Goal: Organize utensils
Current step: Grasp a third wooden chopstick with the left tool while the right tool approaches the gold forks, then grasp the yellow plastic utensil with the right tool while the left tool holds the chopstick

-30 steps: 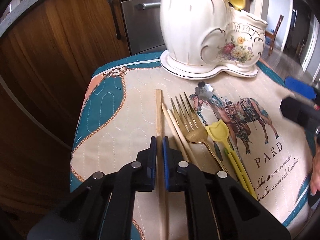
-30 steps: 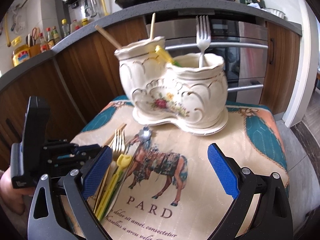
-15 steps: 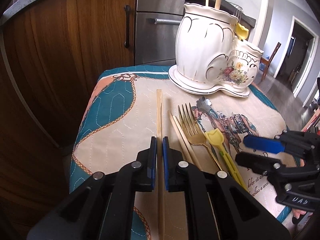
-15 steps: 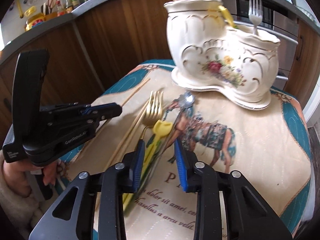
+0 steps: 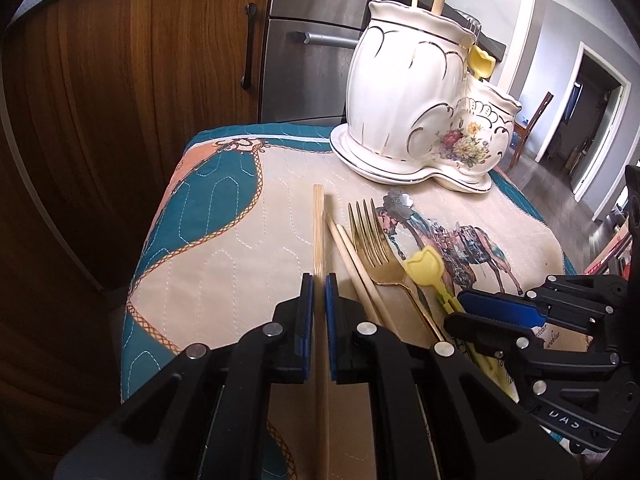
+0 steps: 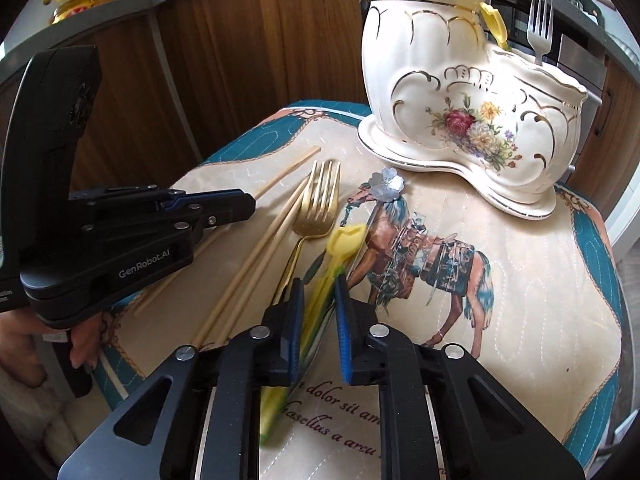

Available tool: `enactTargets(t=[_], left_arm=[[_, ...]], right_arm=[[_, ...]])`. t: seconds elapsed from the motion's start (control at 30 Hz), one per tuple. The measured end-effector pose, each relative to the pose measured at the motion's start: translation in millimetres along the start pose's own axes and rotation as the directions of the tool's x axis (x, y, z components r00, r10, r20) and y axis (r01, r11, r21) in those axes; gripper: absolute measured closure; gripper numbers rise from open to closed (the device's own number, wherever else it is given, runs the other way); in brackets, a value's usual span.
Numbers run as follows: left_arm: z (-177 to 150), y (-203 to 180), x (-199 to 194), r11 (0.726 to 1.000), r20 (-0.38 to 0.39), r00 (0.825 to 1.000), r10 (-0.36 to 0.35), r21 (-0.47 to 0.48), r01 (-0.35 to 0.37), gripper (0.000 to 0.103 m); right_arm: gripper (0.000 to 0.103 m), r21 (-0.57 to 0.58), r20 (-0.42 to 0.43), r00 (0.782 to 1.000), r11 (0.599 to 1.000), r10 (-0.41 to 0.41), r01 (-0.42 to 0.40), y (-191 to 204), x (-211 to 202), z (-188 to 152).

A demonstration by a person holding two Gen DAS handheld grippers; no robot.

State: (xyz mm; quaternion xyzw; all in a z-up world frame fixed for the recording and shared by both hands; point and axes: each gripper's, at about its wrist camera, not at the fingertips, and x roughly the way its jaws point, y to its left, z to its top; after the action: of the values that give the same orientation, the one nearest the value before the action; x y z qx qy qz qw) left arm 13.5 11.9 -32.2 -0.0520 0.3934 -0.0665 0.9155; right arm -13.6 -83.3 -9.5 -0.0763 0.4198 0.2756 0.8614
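Note:
My left gripper is shut on a wooden chopstick that points toward the white flowered holder. My right gripper straddles the yellow-green tulip utensil; its jaws are narrow around the handle, with a small gap on the right side. A gold fork, two more chopsticks and a silver flower-topped utensil lie on the horse-print mat. The holder has chopsticks, a yellow tulip utensil and a silver fork in it.
The mat covers a small table in front of wooden cabinets and a steel appliance. The left gripper body sits at the mat's left edge in the right wrist view. The right gripper shows at the right in the left wrist view.
My right gripper moved down and left over the yellow-green utensil and its jaws narrowed from wide open. My left gripper stayed shut on the chopstick, and it has risen a little.

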Motion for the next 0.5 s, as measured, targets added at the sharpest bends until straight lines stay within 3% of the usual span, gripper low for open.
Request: enactTargets(t=[0.1, 0.33, 0.5], left_arm=[[0, 0, 1, 1.000, -0.005, 1.000, 0.001, -0.002, -0.001, 0.097], [0, 3, -3, 1.000, 0.004, 1.000, 0.012, -0.003, -0.012, 0.097], [0, 3, -1, 1.000, -0.008, 1.000, 0.017, -0.001, -0.017, 0.097]], right_arm=[[0.092, 0.018, 0.008, 1.000, 1.000, 0.022, -0.022, -4, -2, 0], [0.092, 0.063, 0.085, 0.996, 0.998, -0.032, 0.026, -27, -26, 3], [0.092, 0.105, 0.009, 0.998, 0.993, -0.062, 0.060, -51, -14, -1]])
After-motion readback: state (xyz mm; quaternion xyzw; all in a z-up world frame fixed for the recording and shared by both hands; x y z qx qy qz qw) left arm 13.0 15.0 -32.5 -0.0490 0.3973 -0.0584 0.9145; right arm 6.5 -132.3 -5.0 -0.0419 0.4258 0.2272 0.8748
